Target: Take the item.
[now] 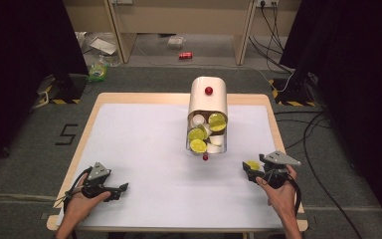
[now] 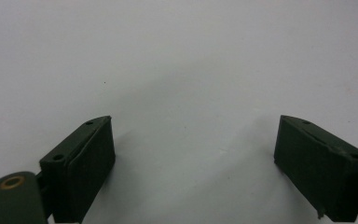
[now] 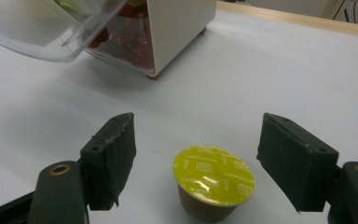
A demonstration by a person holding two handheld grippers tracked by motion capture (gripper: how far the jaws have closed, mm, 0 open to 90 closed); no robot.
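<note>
High view, white-covered table (image 1: 144, 149) on grey carpet (image 1: 25, 164), perhaps cables behind, left gripper (image 1: 122, 189) spread, right gripper (image 1: 248, 172) spread around capsule (image 1: 252, 165).

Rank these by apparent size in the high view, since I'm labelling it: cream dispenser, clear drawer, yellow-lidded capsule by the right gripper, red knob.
1. Cream rounded dispenser
2. Clear plastic drawer, slightly smaller
3. Yellow-lidded capsule
4. Red round knob
</note>
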